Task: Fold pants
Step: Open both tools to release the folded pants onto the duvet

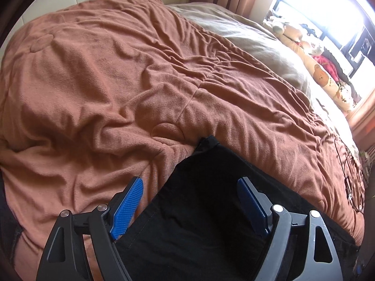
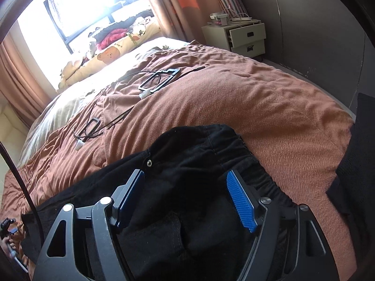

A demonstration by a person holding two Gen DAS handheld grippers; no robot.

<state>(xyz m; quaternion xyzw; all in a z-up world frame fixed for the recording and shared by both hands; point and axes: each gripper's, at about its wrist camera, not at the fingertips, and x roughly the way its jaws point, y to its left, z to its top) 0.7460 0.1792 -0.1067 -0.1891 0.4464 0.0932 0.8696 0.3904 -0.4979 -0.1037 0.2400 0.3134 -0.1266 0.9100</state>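
Black pants [image 1: 201,187] lie on a rust-brown blanket [image 1: 105,82] that covers the bed. In the left wrist view their leg end lies flat, with a hem corner near the middle of the blanket. My left gripper [image 1: 189,185] hovers over this cloth, open, its blue pads [image 1: 127,208] clear of the fabric. In the right wrist view the pants' waistband end [image 2: 211,154] is bunched, showing an elastic waist and a metal snap [image 2: 149,162]. My right gripper [image 2: 185,180] stands open above that bunch, and nothing is pinched between its blue pads [image 2: 241,201].
Black cables and thin frames [image 2: 154,79] lie on the blanket toward the window. Plush toys and clothes [image 2: 110,44] line the bright window side. A white nightstand [image 2: 236,35] stands beyond the bed. Dark cloth [image 2: 354,164] hangs at the right edge. A grey sheet [image 1: 246,37] shows beyond the blanket.
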